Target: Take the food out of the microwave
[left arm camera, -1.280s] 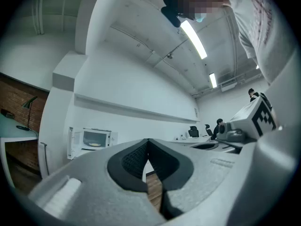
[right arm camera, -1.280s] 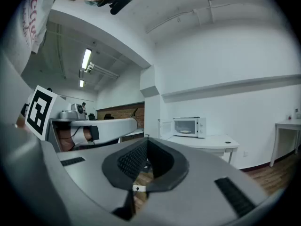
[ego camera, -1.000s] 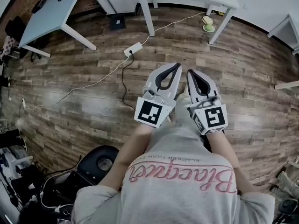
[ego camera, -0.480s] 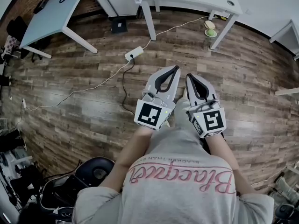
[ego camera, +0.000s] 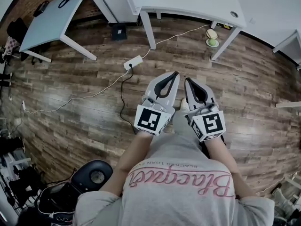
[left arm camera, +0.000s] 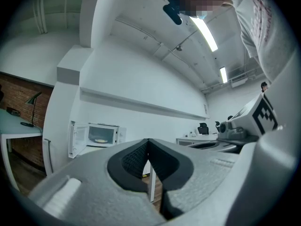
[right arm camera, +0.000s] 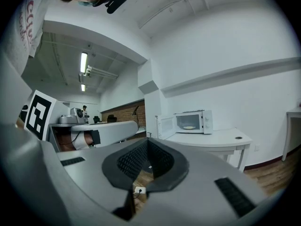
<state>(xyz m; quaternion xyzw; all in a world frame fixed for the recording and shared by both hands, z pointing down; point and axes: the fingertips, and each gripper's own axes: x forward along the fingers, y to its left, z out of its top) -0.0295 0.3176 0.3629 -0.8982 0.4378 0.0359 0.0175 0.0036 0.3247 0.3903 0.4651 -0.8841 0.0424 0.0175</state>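
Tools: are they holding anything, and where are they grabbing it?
Nothing. The left tool and right tool are both shut and empty. The food sits inside the open microwave.

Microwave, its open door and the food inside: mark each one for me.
microwave (right arm camera: 207, 121), right gripper view, on its control panel.
door (right arm camera: 164, 125), right gripper view, middle of the swung-open panel.
food (right arm camera: 189, 127), right gripper view, on the pale flat shape inside the cavity.
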